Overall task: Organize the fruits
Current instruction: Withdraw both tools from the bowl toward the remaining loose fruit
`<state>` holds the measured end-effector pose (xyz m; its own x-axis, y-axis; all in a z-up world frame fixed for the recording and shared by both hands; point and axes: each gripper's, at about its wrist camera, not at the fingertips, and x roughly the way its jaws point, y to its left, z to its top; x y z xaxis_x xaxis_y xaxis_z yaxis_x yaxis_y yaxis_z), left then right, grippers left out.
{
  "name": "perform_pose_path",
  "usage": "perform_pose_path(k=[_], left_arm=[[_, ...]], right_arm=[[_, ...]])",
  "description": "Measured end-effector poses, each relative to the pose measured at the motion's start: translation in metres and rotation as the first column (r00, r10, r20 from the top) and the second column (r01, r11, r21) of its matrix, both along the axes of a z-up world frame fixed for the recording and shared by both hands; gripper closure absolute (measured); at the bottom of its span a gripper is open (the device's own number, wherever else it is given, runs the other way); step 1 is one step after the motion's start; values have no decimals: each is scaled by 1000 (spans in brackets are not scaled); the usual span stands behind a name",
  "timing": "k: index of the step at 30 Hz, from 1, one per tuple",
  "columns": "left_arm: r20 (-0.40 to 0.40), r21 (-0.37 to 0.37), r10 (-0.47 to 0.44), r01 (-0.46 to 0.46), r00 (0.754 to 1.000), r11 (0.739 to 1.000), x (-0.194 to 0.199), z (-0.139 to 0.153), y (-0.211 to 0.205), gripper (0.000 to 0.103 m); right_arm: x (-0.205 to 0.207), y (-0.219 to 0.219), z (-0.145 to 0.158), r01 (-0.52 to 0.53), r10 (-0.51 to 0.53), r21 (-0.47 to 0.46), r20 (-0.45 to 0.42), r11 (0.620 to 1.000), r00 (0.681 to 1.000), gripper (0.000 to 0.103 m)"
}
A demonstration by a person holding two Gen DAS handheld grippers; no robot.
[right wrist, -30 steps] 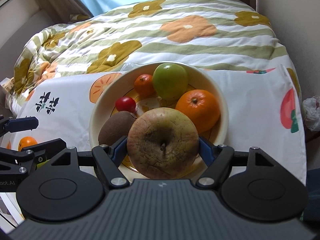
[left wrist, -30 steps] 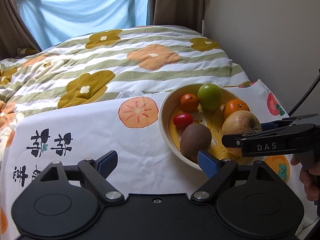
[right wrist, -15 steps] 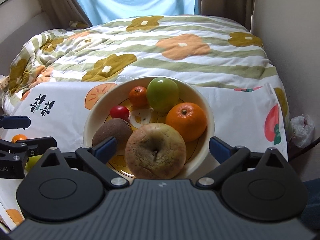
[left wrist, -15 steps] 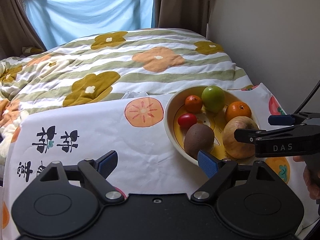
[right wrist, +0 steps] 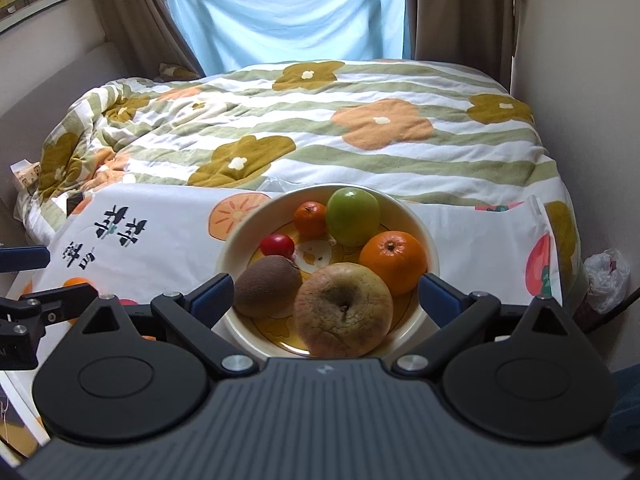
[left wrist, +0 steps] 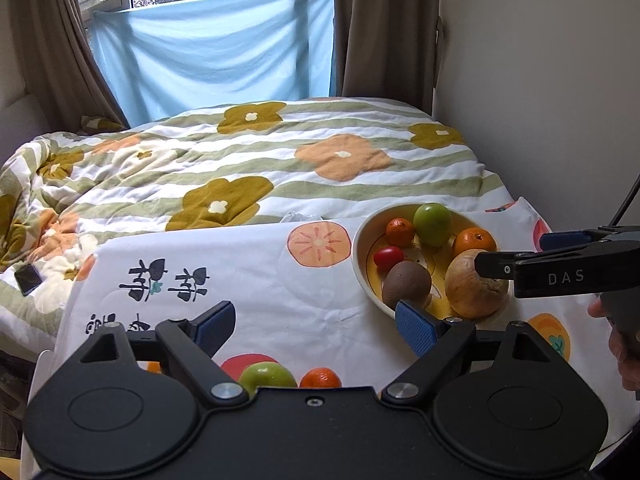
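Observation:
A cream bowl (right wrist: 416, 220) (left wrist: 360, 240) on a white printed cloth holds a wrinkled tan apple (right wrist: 344, 308) (left wrist: 472, 292), a brown kiwi (right wrist: 266, 290) (left wrist: 406, 282), an orange (right wrist: 394, 260), a green apple (right wrist: 352, 216), a small tangerine (right wrist: 310, 218) and a red tomato (right wrist: 277, 245). My right gripper (right wrist: 326, 290) is open and empty, held above the bowl's near rim. My left gripper (left wrist: 314, 322) is open and empty, left of the bowl. A green apple (left wrist: 266, 376) and a tangerine (left wrist: 320, 378) lie on the cloth just below it.
A flowered quilt (left wrist: 280, 160) covers the bed behind the cloth. A wall (left wrist: 540, 80) runs along the right side. A phone (left wrist: 28, 278) lies on the quilt at the left. A plastic bag (right wrist: 606, 272) sits low at the right.
My right gripper opened and let go of the wrinkled apple, which now rests in the bowl. Both grippers pulled back and up from the bowl.

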<state>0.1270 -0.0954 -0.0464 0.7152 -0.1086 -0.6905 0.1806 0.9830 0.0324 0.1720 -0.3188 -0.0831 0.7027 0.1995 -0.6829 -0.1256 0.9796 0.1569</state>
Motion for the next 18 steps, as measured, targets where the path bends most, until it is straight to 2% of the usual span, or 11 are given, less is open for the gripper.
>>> perform_pose_path(k=[5, 11, 18], left_arm=[[48, -21, -4, 5, 999, 1000, -28, 17, 24, 13], [112, -32, -53, 57, 992, 998, -56, 32, 48, 10], [134, -21, -133, 137, 982, 990, -69, 31, 73, 9]], right_arm=[[-25, 15, 19, 25, -26, 17, 34, 1000, 999, 0], [-61, 37, 41, 78, -80, 34, 67, 996, 995, 0], [-97, 66, 44, 142, -144, 28, 79, 989, 986, 0]])
